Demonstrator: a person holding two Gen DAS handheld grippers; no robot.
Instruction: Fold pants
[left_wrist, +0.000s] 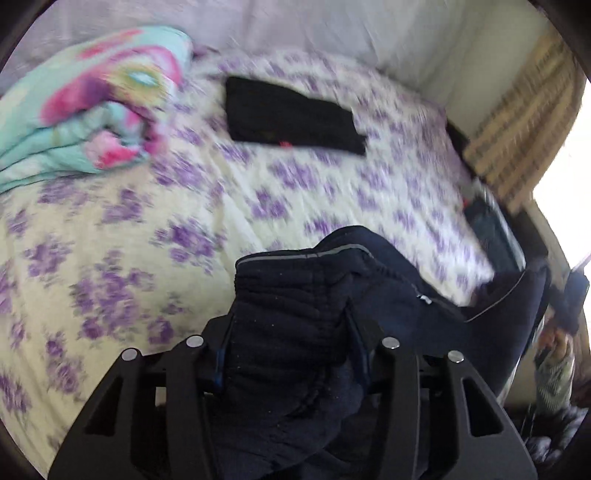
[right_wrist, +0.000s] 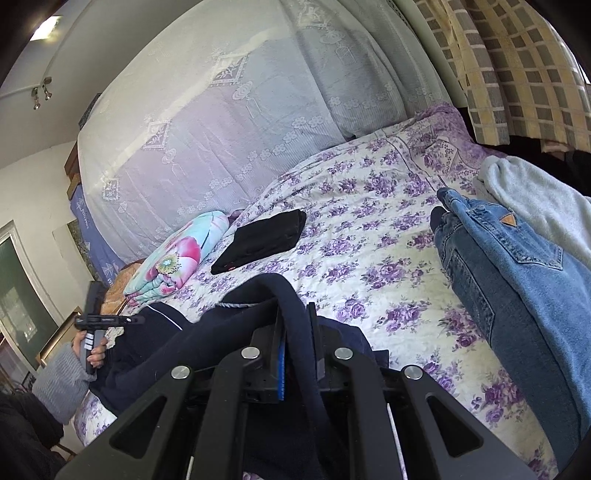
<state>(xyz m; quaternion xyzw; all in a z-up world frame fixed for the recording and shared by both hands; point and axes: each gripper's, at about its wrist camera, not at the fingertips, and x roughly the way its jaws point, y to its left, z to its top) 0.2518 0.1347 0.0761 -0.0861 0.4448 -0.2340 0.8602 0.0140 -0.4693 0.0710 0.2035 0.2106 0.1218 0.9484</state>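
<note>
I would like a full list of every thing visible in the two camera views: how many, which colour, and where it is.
navy pants: one, dark navy, near edge of the bed, held by both grippers
folded black garment: one, black, flat on the bedspread
bedspread: one, cream with purple flowers, covers the bed
folded quilt: one, turquoise and pink, left of the black garment
jeans: one, blue denim, right side of the bed
pale garment: one, light grey, behind the jeans
lace cover: one, white, behind the bed
checked curtain: one, yellow and grey, upper right
left gripper: black, around the waistband
right gripper: black, shut on the pants
hand: one, grey sleeve, holds the left gripper
</note>
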